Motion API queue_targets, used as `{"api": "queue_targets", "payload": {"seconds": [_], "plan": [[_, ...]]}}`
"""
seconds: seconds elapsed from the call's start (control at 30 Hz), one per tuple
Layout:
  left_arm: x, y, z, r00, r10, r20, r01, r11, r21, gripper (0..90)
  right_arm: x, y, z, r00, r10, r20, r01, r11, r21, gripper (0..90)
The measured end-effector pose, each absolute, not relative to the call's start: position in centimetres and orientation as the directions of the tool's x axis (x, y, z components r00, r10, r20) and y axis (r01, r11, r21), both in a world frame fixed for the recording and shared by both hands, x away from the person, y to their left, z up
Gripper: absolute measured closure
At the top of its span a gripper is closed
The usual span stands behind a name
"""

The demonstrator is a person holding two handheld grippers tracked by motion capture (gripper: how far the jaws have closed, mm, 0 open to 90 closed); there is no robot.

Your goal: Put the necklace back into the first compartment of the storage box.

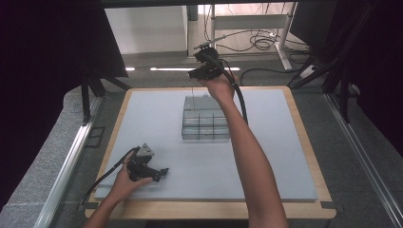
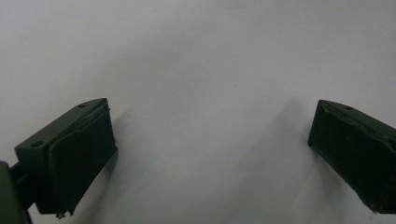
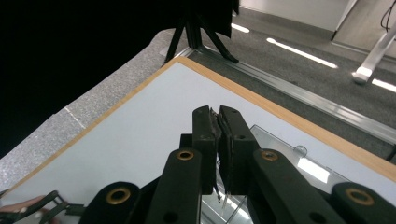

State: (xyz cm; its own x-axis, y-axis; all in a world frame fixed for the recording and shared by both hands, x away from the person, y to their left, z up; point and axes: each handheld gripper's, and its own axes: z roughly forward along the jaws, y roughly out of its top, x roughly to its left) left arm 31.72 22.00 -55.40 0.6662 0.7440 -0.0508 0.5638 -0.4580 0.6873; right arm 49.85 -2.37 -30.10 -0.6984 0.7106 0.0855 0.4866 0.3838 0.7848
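A clear plastic compartment box [image 1: 205, 121] lies at the back middle of the grey mat [image 1: 157, 123], its lid open toward the far edge. My right gripper [image 1: 192, 75] is held up above the box's back left corner. Its jaws are pressed together [image 3: 218, 112], shut on a thin wire-like piece [image 3: 225, 198] that hangs down from them [image 1: 191, 90]. The box's clear lid [image 3: 299, 163] shows below the jaws. My left gripper [image 1: 164, 172] rests on the mat at the front left. It is open [image 2: 212, 140], with bare mat between its wide-apart jaws.
The mat lies on a wooden board [image 1: 304, 128] whose edge frames it. Black stand legs [image 1: 92, 88] rise past the back left corner and others [image 1: 332, 71] at the back right. A cable [image 1: 240, 97] trails along the right forearm.
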Motion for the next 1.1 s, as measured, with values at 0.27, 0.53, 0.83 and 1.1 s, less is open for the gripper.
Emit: {"api": "queue_targets", "payload": {"seconds": [0.27,0.53,0.83,1.1], "plan": [[31.7,22.0,-55.4,0.667,0.743,-0.051,0.564,-0.46,0.686,0.1,51.1,-1.7,-34.0,-0.684,0.72,0.12,0.536,0.384,0.752,83.9],[31.8,22.0,-55.4,0.667,0.744,-0.048,0.563,-0.46,0.687,0.2,51.6,-1.7,-37.4,-0.672,0.724,0.153,0.578,0.385,0.719,83.9],[31.7,22.0,-55.4,0.666,0.744,-0.048,0.563,-0.46,0.687,0.1,51.7,-1.6,-40.4,-0.669,0.726,0.16,0.601,0.402,0.69,83.9],[31.7,22.0,-55.4,0.665,0.745,-0.051,0.565,-0.458,0.687,0.1,51.7,-1.3,-42.9,-0.667,0.725,0.169,0.623,0.42,0.66,83.9]]}}
